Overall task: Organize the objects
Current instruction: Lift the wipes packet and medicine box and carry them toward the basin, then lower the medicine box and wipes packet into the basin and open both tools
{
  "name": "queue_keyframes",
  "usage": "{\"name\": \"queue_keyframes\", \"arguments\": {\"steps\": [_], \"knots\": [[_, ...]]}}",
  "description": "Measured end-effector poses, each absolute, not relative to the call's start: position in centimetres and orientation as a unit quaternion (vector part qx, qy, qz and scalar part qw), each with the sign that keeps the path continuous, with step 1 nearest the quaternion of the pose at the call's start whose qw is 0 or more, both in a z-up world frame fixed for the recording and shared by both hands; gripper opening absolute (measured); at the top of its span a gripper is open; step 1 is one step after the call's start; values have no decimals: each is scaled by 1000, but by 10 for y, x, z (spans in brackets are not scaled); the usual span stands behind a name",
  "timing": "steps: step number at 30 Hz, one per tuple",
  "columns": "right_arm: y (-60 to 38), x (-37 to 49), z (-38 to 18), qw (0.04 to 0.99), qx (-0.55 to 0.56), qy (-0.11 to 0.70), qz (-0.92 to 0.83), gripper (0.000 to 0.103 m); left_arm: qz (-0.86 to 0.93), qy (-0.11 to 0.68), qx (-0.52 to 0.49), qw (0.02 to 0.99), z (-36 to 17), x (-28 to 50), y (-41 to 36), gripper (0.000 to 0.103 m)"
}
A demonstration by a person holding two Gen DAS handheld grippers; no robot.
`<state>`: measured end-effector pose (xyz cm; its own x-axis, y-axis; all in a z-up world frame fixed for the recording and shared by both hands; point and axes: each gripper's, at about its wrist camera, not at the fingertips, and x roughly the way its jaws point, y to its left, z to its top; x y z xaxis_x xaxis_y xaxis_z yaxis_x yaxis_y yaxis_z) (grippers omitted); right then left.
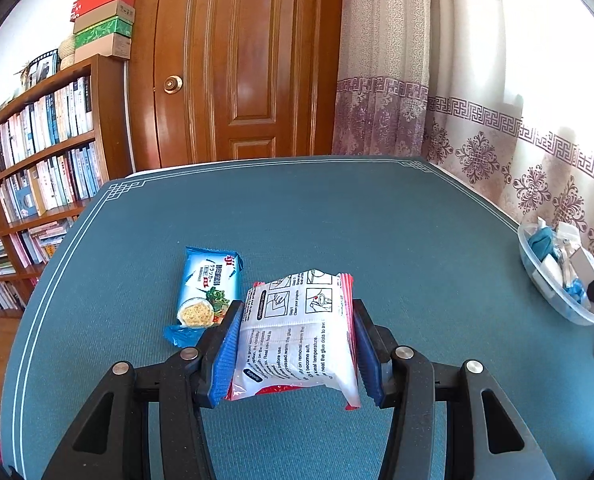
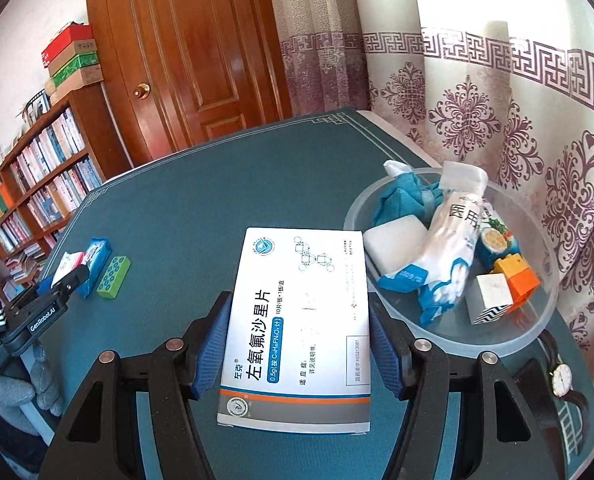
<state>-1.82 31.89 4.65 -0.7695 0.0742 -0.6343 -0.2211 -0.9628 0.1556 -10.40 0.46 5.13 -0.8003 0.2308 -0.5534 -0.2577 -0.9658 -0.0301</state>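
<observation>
Held above the teal table mat [image 2: 201, 200]: a flat white medicine box with a blue and orange band [image 2: 299, 320], clamped by its long edges between the blue ribbed pads [image 2: 211, 344] of the right gripper [image 2: 297, 350], its far corner just beside the rim of a clear plastic bowl [image 2: 449, 340]. Piled in that bowl: a white and blue soft pack printed with large characters [image 2: 453, 240], a blue cloth bundle [image 2: 401, 200], a white foam block [image 2: 397, 246], a small white cube with a zebra-striped base [image 2: 491, 294], orange and yellow toy bricks [image 2: 517, 276] and a blue cracker pack [image 2: 497, 236]. Beyond the bowl's near rim, at the table's edge, lay a wristwatch with a white face and dark strap [image 2: 561, 378].

Gripped likewise in the left gripper [image 1: 295, 350]: a crinkled white and red plastic packet printed with instruction drawings [image 1: 297, 332], squeezed at both sides by the blue pads [image 1: 227, 354] and raised off the mat. Left flat on the mat just beyond it, to its left: a light blue cracker packet picturing a biscuit [image 1: 209, 284]. Seen from the right wrist, a green toy brick with blue studs [image 2: 114, 277] lay beside that packet, and a grey-gloved hand [image 2: 25, 388] carried the left gripper.

Behind the table stood a brown panelled wooden door [image 1: 237, 60], a wooden bookshelf full of books [image 1: 41, 152] topped by stacked cardboard boxes [image 1: 103, 20], and a pale curtain with purple patterns [image 2: 497, 128].
</observation>
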Motion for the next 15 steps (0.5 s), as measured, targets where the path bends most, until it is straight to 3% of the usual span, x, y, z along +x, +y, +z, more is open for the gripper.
{"name": "queue_keyframes", "arguments": {"steps": [15], "knots": [[415,8,52,212,-292,141,922,65,939,32,-300,163,57,-84,27,54]]}}
